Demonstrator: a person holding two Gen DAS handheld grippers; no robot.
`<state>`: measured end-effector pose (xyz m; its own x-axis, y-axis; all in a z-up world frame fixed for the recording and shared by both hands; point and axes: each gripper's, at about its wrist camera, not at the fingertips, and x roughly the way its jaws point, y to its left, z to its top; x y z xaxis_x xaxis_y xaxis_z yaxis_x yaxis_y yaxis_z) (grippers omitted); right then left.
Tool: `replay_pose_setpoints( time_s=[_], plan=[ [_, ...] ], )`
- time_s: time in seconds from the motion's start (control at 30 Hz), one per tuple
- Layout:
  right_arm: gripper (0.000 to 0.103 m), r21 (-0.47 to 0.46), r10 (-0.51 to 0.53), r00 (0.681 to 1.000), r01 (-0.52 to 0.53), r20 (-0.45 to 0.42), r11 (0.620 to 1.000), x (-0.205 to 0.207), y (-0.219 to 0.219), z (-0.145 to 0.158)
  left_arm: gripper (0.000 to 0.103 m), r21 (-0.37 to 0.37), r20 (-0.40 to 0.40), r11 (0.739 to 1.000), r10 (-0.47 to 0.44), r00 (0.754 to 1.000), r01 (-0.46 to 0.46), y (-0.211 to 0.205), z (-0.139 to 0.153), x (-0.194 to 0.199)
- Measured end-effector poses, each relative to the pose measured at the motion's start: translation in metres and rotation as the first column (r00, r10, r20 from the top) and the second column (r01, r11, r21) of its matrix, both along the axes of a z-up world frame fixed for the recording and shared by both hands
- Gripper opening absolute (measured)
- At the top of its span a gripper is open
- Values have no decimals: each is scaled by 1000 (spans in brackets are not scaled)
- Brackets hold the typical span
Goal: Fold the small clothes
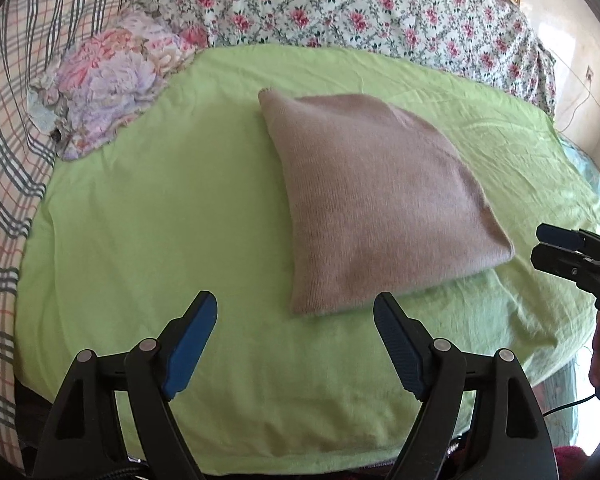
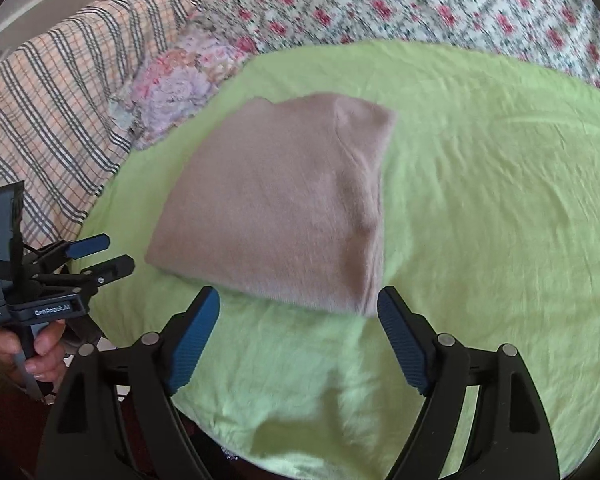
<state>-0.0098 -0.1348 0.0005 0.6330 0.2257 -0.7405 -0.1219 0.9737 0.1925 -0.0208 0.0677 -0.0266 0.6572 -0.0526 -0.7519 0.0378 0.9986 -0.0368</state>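
Sunlit green sheet (image 1: 140, 240), floral quilt (image 1: 340, 4), plaid blanket (image 2: 52, 120) behind.

Matt knitted garment (image 1: 376, 200) (seemingly wool) on smooth green cloth (image 1: 172, 240).

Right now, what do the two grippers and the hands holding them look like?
Both grippers, left and right, have black plastic frames with silver pivot pins and ribbed blue pads. The left carries white GenRobot.AI lettering and a dark upright block. A thin black cable trails below the right one. No sleeves are clearly visible.
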Motion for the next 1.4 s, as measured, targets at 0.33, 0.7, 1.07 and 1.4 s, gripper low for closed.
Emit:
replay_pose_setpoints(
  time_s=[0.33, 0.7, 1.07, 1.4],
  plan=[
    [85, -6, 131, 989, -131, -69, 991, 54, 5, 7, 81, 89, -28, 996, -13, 1000, 16, -4, 19, 43],
    [88, -18, 100, 982, -104, -160, 994, 60, 21, 12, 81, 86, -130, 995, -40, 991, 52, -10, 37, 76],
    [89, -17, 91, 991, -93, -98, 996, 67, 12, -3, 81, 79, -81, 997, 19, 997, -13, -13, 20, 69],
    [98, 1, 29, 998, -29, -51, 1000, 56, 15, 10, 82, 150, -47, 986, 78, 996, -70, -14, 18, 60]
  ],
)
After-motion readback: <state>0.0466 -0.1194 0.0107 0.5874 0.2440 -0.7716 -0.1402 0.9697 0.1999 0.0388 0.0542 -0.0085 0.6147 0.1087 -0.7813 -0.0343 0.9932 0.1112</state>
